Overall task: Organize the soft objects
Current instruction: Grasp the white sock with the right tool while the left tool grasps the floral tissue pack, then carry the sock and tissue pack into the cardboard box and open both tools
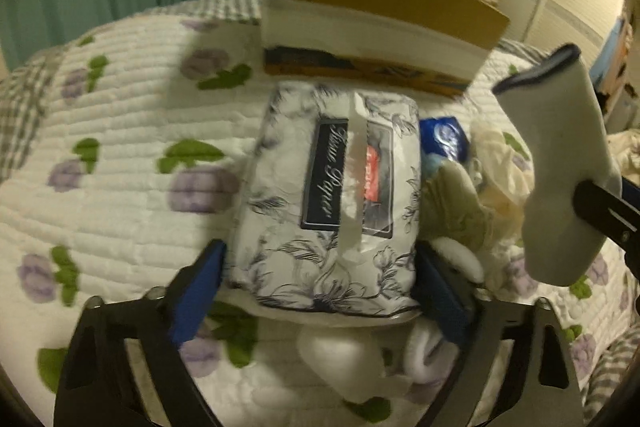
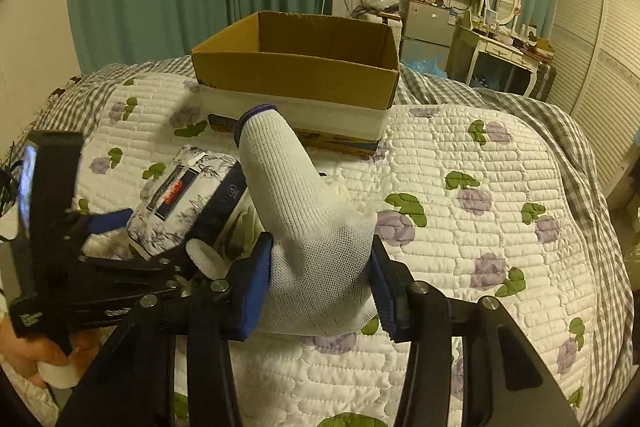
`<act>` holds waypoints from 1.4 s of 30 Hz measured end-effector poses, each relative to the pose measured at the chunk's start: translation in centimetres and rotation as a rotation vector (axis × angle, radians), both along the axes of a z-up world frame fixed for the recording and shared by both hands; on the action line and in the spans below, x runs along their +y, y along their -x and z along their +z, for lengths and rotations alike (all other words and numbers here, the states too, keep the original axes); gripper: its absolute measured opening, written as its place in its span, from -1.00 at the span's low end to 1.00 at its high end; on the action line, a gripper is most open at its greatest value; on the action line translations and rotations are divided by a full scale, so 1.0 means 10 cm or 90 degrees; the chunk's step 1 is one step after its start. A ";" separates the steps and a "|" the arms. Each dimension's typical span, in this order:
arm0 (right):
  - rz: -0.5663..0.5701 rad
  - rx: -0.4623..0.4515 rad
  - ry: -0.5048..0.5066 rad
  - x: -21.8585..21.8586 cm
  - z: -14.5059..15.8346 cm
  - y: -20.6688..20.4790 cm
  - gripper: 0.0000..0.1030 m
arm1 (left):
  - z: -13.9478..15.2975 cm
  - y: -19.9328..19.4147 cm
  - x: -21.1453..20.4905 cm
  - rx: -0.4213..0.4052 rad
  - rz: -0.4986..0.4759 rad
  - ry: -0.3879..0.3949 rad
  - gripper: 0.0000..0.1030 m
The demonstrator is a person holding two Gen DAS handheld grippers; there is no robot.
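Left hand-held gripper clamps tissue pack; right — glove.

One cardboard box, one tissue pack, one white glove and two grippers show.

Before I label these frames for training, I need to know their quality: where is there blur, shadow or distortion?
Left wrist view: motion blur softens the floral-printed tissue pack and brown cardboard box; a shadow falls on the white quilted flower-print bedspread beside the pack. Right wrist view: sharper, the white knit glove shows its weave; the left gripper is blurred. Both show fisheye bending and dark corners.
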State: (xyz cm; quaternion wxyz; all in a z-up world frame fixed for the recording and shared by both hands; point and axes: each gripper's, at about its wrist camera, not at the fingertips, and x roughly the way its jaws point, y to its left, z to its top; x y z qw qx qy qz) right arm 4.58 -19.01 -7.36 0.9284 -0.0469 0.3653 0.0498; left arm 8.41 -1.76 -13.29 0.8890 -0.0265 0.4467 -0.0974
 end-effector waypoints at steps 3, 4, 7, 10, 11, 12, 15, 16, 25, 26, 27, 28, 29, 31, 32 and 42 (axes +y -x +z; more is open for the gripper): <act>0.000 0.001 0.000 0.00 0.00 0.00 -0.11 | 0.03 0.05 -0.03 -0.014 -0.011 -0.015 0.55; 0.000 0.000 0.000 0.00 0.00 0.00 -0.11 | 0.06 0.09 -0.03 -0.019 -0.013 -0.019 0.53; 0.002 -0.005 -0.001 -0.01 0.01 0.02 -0.11 | 0.16 0.24 -0.03 -0.035 0.000 -0.031 0.50; 0.004 -0.013 -0.001 -0.01 0.05 0.06 -0.11 | 0.29 0.38 0.02 -0.054 0.015 -0.031 0.49; 0.005 -0.016 -0.001 0.00 0.08 0.07 -0.11 | 0.32 0.41 0.03 -0.061 0.018 -0.031 0.49; 0.005 -0.019 -0.002 0.00 0.10 0.08 -0.11 | 0.41 0.46 0.04 -0.073 0.021 -0.030 0.49; 0.006 -0.036 -0.006 0.00 0.21 0.13 -0.11 | 0.69 0.62 0.01 -0.115 0.030 -0.023 0.49; 0.006 -0.039 -0.007 -0.01 0.24 0.14 -0.11 | 0.81 0.66 -0.01 -0.132 0.031 -0.020 0.49; 0.022 -0.148 0.016 0.04 1.08 0.09 -0.11 | 1.78 0.49 -0.15 -0.241 0.029 -0.048 0.49; 0.025 -0.158 0.015 0.04 1.18 0.03 -0.11 | 1.84 0.43 -0.16 -0.249 0.025 -0.052 0.49; 0.027 -0.166 0.016 0.04 1.27 -0.03 -0.11 | 1.92 0.35 -0.19 -0.258 0.022 -0.057 0.49; 0.028 -0.174 0.020 0.04 1.37 -0.11 -0.11 | 1.99 0.23 -0.23 -0.264 0.021 -0.061 0.49; 0.025 -0.181 0.028 0.03 1.47 -0.22 -0.11 | 2.00 0.11 -0.19 -0.265 0.022 -0.062 0.49; 0.022 -0.194 0.032 0.03 1.63 -0.43 -0.12 | 2.04 -0.16 -0.23 -0.256 0.028 -0.063 0.49; 0.024 -0.195 0.030 0.03 1.70 -0.59 -0.11 | 2.06 -0.36 -0.27 -0.250 0.031 -0.067 0.49; -0.010 -0.058 -0.006 0.12 1.37 -2.23 -0.11 | 1.41 -1.60 -0.59 -0.160 0.025 -0.133 0.49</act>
